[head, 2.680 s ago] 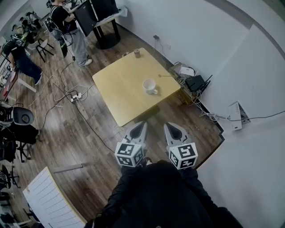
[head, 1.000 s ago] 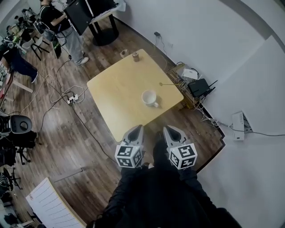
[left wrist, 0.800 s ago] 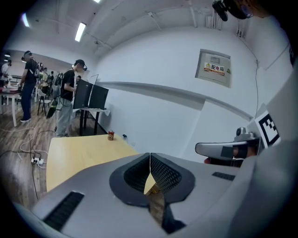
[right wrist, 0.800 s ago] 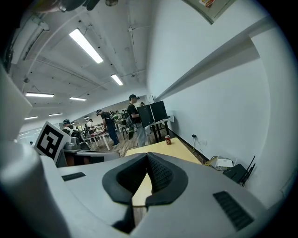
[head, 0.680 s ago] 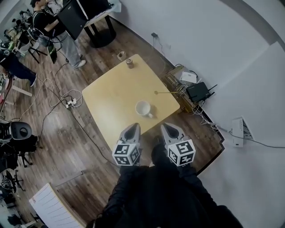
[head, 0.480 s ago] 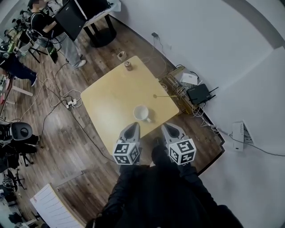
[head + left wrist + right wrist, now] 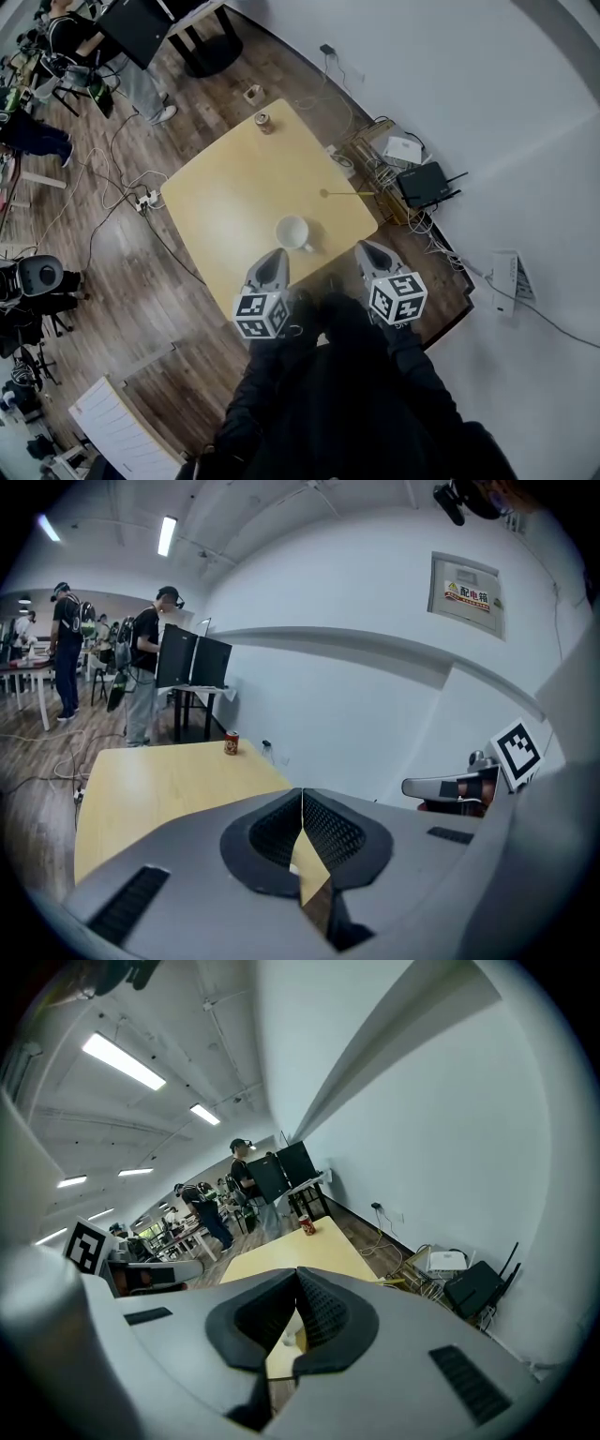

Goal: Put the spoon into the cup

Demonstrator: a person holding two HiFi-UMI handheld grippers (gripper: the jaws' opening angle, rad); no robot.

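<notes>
A white cup [image 7: 292, 232] stands on the yellow table [image 7: 225, 197] near its front edge. The thin spoon [image 7: 349, 194] lies near the table's right corner, beyond the cup. My left gripper [image 7: 278, 254] hangs at the front edge just left of the cup, with its jaws shut and empty. My right gripper [image 7: 362, 247] is off the table's front right corner, to the right of the cup, also shut and empty. In the left gripper view the jaws [image 7: 302, 795] meet over the tabletop. A white speck that may be the cup [image 7: 287, 1339] shows below the right gripper [image 7: 296, 1275].
A small red can [image 7: 263, 120] stands at the table's far corner. Cables, a router [image 7: 424, 180] and white boxes lie on the floor along the wall on the right. People stand by desks [image 7: 141, 28] at the far left. Wooden floor surrounds the table.
The table has come closer and both grippers have advanced to its front edge. The right gripper has swung out to the right, away from the left one. Both jaws stayed shut.
</notes>
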